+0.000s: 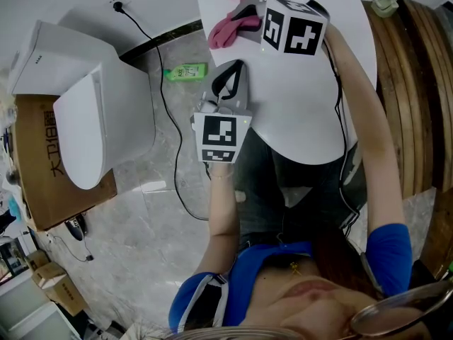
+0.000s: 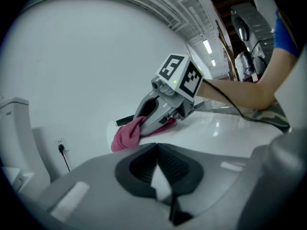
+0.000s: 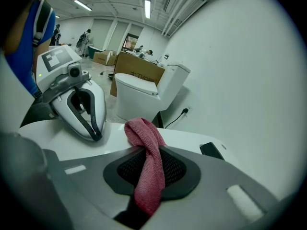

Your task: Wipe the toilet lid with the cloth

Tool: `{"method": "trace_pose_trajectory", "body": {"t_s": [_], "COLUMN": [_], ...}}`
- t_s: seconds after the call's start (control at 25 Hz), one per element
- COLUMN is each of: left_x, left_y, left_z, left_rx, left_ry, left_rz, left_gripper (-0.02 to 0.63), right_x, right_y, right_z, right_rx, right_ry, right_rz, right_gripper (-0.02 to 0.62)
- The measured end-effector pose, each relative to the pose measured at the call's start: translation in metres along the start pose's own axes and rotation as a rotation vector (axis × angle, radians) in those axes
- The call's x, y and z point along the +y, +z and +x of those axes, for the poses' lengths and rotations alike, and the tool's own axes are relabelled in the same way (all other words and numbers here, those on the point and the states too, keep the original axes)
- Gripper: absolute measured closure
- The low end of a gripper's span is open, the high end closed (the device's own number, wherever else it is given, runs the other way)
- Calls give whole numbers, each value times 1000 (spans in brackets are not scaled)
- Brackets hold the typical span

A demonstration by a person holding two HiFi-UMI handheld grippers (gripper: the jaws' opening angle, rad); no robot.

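A grey stone floor [image 1: 141, 246] with pale streaks was seen, and a plain white wall [image 2: 86, 56] with a socket [image 1: 117, 6], from which a black cable [image 1: 165, 119] was run across the floor. A round white table [image 1: 297, 112] was set by the wall, with curved brown wooden boards [image 1: 417, 83] beside it. A green bottle [image 1: 185, 71] and a brown cardboard box [image 1: 42, 161] were left on the floor, and long lamps [image 3: 147, 7] were lit on the ceiling.

Toilet [image 1: 106, 119] stands on cardboard [image 1: 42, 168], left of table [image 1: 297, 126]. Bottle [image 1: 185, 71] lies on floor [image 1: 163, 218] between them. Cloth [image 1: 228, 30] hangs over table's far left edge, clamped in right gripper [image 1: 241, 18]. Left gripper [image 1: 232, 68] is nearer.
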State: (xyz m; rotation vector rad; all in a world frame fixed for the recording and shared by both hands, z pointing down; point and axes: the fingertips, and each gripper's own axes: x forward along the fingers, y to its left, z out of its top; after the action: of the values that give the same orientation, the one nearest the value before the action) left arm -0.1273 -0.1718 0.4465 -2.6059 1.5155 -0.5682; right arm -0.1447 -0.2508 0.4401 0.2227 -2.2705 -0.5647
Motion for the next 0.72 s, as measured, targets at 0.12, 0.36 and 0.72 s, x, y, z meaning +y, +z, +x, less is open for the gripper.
{"method": "trace_pose_trajectory", "body": {"t_s": [0.12,0.36,0.72], "left_x": [1,2,5], "left_y": [1,2,-2], "left_z": [0,-4,-33], "left_rx": [-2,-25,-17], "left_ry": [2,8,56], "left_rz": [-2,-26,-99], "left_gripper": [604,604,604], "right_x": [1,2,12], "right_y": [4,7,9], "right_z": [2,4,1], "right_rx": [-4,-2,-2], "right_ry": [-4,-28,-24], "right_rz": [-4,-8,-12], "right_gripper": [523,525,526]}}
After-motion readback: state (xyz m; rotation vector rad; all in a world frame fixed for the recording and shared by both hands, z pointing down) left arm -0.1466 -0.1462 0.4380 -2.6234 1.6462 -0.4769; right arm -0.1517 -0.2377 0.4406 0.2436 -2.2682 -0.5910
